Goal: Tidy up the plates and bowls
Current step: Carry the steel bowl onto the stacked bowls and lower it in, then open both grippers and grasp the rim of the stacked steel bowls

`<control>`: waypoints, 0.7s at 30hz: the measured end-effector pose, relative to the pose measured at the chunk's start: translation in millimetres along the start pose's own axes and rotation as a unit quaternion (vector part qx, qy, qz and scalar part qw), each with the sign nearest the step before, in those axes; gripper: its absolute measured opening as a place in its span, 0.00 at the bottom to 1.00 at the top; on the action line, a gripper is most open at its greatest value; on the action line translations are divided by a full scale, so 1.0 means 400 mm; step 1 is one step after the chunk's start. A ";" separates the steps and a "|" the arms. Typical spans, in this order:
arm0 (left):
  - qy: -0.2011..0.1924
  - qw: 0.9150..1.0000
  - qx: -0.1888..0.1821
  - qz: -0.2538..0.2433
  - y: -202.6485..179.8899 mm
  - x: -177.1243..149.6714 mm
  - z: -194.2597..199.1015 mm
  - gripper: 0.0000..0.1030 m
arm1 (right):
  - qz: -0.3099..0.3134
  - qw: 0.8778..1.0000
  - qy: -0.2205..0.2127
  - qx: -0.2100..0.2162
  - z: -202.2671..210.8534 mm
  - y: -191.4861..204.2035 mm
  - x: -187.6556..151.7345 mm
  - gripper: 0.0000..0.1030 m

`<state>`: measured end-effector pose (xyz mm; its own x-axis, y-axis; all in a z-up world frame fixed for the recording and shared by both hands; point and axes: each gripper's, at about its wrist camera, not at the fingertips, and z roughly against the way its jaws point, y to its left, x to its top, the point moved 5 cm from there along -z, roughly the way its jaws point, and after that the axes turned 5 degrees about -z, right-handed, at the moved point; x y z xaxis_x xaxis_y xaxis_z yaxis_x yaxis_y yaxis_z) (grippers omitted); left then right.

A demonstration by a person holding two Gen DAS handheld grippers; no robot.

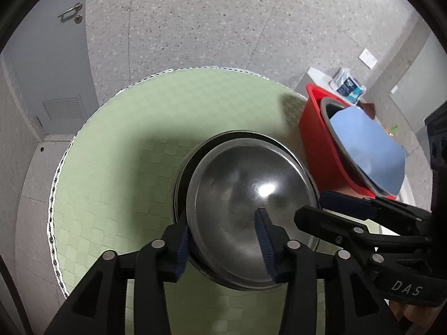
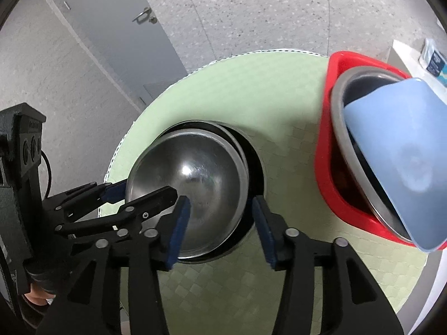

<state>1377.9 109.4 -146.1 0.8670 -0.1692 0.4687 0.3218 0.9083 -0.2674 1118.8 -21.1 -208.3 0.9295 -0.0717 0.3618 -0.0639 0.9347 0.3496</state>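
bowl (image 1: 248, 212) sat on a dark plate (image 2: 255, 164) on the green table (image 1: 117, 167) | left gripper (image 1: 223, 247) fingers straddled its near-left rim, apart | right gripper (image 2: 220, 223) straddled its right rim, apart | red bin (image 2: 327, 150) well right

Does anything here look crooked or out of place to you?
Yes. In the red tub, a blue plate leans steeply, jutting over the rim rather than lying flat. The steel bowl sits off-centre in the dark dish beneath it.
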 end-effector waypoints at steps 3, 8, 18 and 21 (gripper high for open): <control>-0.007 1.000 -0.006 0.007 -0.002 -0.004 0.019 0.49 | -0.006 1.000 -0.007 0.001 0.016 -0.006 -0.005 0.53; -0.044 0.998 0.033 0.010 0.015 -0.013 0.078 0.80 | -0.012 0.999 -0.038 -0.001 0.067 -0.014 -0.017 0.61; -0.077 0.994 0.071 0.035 0.030 -0.073 0.138 0.98 | -0.035 0.997 -0.063 -0.004 0.090 -0.037 -0.054 0.66; -0.072 0.994 0.073 0.045 0.029 -0.098 0.126 0.98 | -0.043 0.997 -0.064 -0.007 0.078 -0.040 -0.064 0.67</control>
<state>1328.6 145.6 -125.0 0.8227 -0.0367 0.5673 0.1771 0.9648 -0.1945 1084.6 -45.3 -196.2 0.8775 -0.1951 0.4381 0.0205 0.9279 0.3722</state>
